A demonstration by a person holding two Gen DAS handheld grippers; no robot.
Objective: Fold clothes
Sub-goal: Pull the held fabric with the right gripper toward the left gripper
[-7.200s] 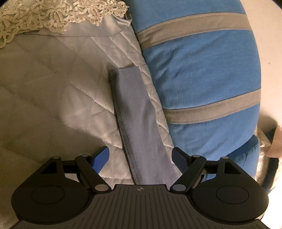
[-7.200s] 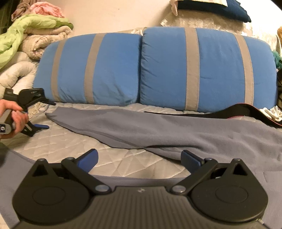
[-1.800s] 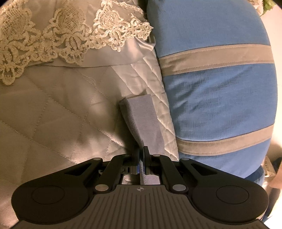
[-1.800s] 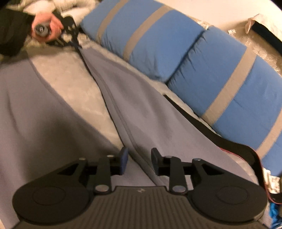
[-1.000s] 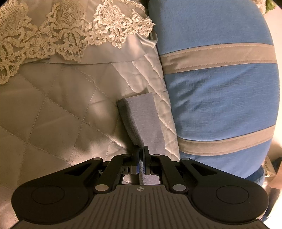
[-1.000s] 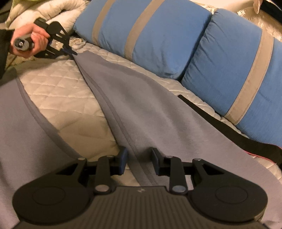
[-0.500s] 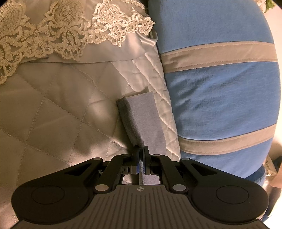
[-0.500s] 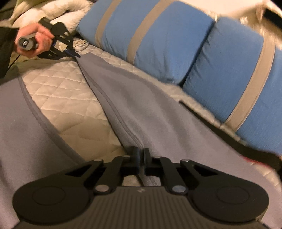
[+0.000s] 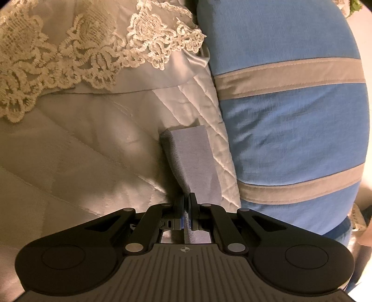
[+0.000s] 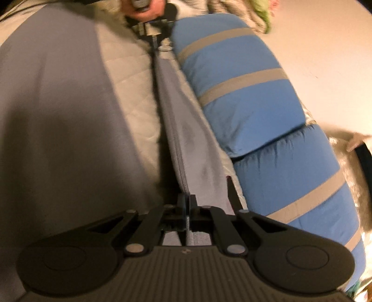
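Left gripper: we see the left gripper (image 9: 186, 201) clenched on the narrow end of the grey garment (image 9: 191, 160), its two fingers pressed together with the cloth pinched between them.
Right gripper: we see the right gripper (image 10: 186, 202) likewise clamped on the grey garment (image 10: 186, 139), fingers closed on a seamed edge of the fabric.
Garment: we find it stretched in a long band between the two grippers, running just beside the pillows; a wider grey part (image 10: 58, 116) of it lies spread over the bed on the left of the right wrist view.
Far end: in the right wrist view we make out, blurred, the person's hand (image 10: 144, 9) and the other gripper (image 10: 156, 37) at the top of the band.
Bed: we see a quilted cream bedspread (image 9: 81, 144) under the cloth, with a lace-edged fabric (image 9: 69, 53) lying over its upper part.
Pillows: we see blue pillows with grey stripes (image 9: 290, 116), touching the bedspread along the garment's right side; two of them (image 10: 244, 97) sit end to end in the right wrist view.
Black strip: a dark edge (image 10: 231, 192) shows just right of the right gripper's fingers; we cannot tell what it belongs to.
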